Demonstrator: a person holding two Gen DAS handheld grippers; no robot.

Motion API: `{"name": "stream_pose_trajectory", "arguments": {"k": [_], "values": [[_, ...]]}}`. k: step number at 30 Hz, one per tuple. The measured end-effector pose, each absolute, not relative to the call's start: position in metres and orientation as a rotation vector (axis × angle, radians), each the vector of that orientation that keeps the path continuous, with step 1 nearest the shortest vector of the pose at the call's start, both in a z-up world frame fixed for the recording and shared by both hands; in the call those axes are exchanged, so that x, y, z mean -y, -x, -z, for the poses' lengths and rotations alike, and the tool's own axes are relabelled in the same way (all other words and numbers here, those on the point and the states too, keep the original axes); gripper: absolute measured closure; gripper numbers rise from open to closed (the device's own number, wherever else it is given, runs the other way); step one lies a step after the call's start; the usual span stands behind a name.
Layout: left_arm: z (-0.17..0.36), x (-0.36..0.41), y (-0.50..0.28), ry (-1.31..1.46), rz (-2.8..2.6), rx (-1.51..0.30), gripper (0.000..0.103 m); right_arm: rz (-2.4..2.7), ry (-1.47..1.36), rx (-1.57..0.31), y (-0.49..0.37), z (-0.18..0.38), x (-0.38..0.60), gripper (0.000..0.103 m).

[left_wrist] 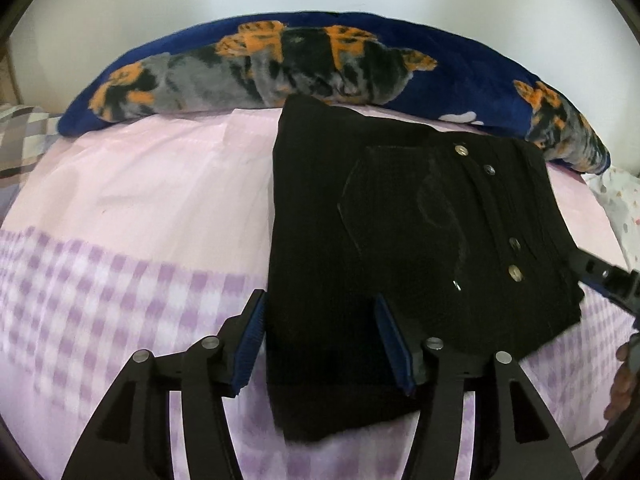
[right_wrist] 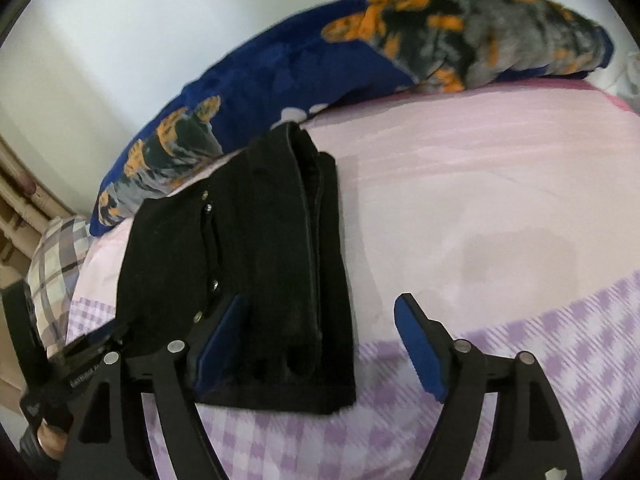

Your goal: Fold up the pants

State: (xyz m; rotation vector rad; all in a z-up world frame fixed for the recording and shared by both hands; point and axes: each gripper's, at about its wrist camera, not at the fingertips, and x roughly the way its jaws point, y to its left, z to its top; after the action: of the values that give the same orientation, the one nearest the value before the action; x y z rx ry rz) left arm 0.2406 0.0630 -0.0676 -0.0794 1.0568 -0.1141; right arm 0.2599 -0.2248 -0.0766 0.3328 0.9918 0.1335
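The black pants (left_wrist: 400,220) lie folded into a compact rectangle on the bed, with metal studs showing on top. In the left wrist view my left gripper (left_wrist: 318,320) stands open over the pants' near left edge; its pads are apart and do not press the cloth. The right wrist view shows the same pants (right_wrist: 260,260) from the other side. There my right gripper (right_wrist: 320,308) is open, straddling the pants' near right edge without gripping. The right gripper's tip (left_wrist: 600,276) shows at the pants' right edge, and the left gripper (right_wrist: 92,344) at the lower left.
The bed sheet (left_wrist: 140,200) is pink with a purple checked band near me. A rolled blue blanket (left_wrist: 320,60) with orange and grey patches lies along the back, against a white wall. A plaid pillow (right_wrist: 56,264) sits at the left, and a hand (left_wrist: 624,380) shows at the right edge.
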Motion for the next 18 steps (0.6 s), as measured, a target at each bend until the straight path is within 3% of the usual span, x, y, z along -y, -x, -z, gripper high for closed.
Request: {"name": "stream_pose_trajectory", "arguments": {"k": [12,18], "values": [[0.035,-0.058,-0.165,0.076,0.058,-1.012,0.044,-0.106,-0.247,-0.905,-0.184,0.046,0.190,0.015],[0.027,-0.053,-0.137,0.042,0.044,-0.986,0.044,-0.098,-0.178,-0.856,-0.159,0.033,0.173,0.003]]}}
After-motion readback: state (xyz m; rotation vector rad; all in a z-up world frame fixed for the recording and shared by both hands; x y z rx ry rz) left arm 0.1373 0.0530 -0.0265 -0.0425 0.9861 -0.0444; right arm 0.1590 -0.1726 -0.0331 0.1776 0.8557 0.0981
